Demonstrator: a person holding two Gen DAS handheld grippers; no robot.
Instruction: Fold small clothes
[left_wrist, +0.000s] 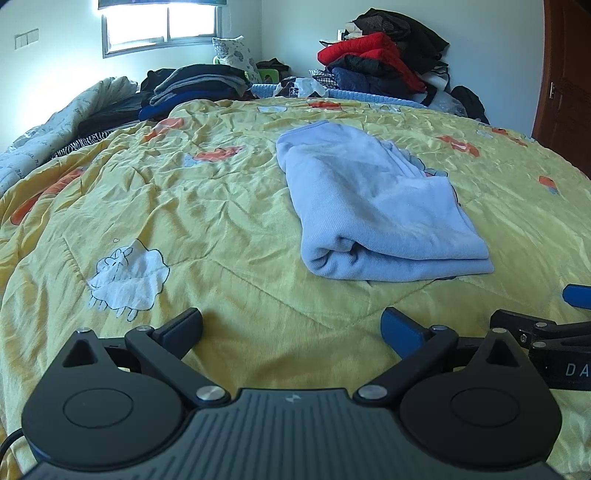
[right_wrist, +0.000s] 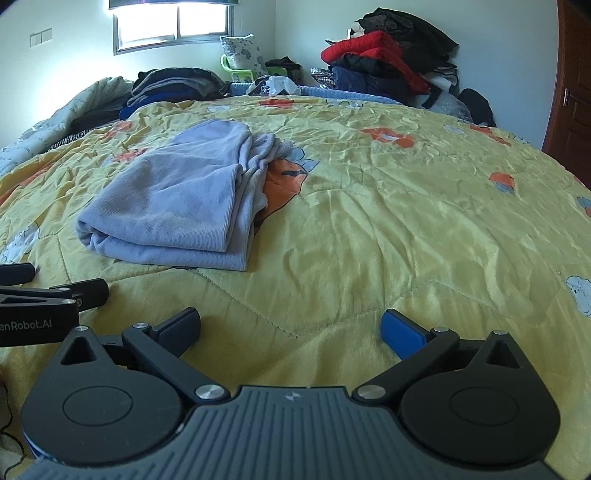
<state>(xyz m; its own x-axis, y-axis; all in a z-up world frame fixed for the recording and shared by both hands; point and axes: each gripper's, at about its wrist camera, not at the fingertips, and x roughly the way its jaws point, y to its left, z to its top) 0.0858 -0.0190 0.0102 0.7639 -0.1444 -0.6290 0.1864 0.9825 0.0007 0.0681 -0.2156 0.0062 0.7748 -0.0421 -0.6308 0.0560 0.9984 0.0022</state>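
Observation:
A light blue small garment (left_wrist: 373, 206) lies folded in a thick rectangle on the yellow quilt (left_wrist: 207, 206). It also shows in the right wrist view (right_wrist: 177, 206), with a loose sleeve or edge bunched at its far right side. My left gripper (left_wrist: 291, 328) is open and empty, low over the quilt, short of the garment's near edge. My right gripper (right_wrist: 291, 328) is open and empty, to the right of the garment's near end. Each gripper shows at the edge of the other's view.
Stacks of dark folded clothes (left_wrist: 192, 88) sit at the far left of the bed. A tall pile of red and dark clothes (left_wrist: 384, 62) stands at the far right by the wall. A brown door (left_wrist: 565, 74) is at the right.

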